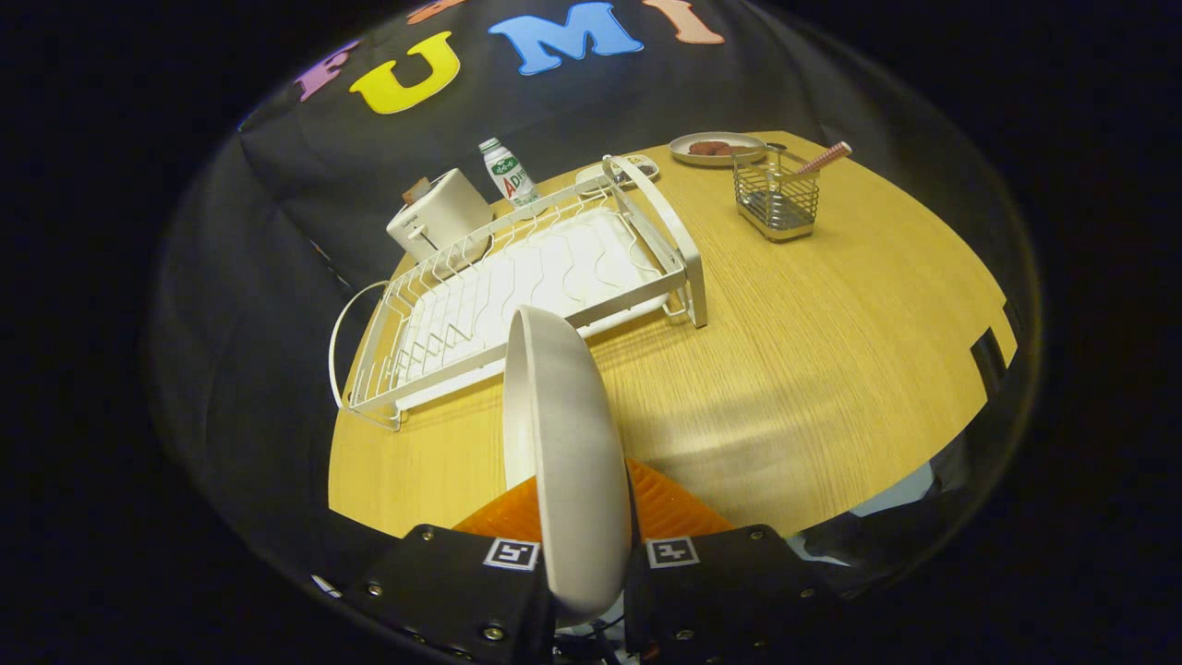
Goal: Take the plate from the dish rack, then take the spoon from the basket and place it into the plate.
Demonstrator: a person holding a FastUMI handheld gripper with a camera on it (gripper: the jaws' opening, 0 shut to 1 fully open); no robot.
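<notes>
On the left I see the toaster (439, 220) and the bottle (509, 173) behind the rack (517, 286), which lies bare on the table (831, 351). Just nearer, my gripper (586, 554) is closed on the plate (568, 453): it stands on edge between the two fingers, both pressing its lower rim, and hangs above the table in front of the rack. So I judge the first step nearly done; the plate is out of the rack but not yet set down. To the right, well beyond the fingers, the basket (777, 199) stands with the spoon (824, 158) leaning out of it, handle up, and a second plate with food (716, 148) just behind. Next I need to lay my plate flat on open table, let go, then reach for that spoon handle.
</notes>
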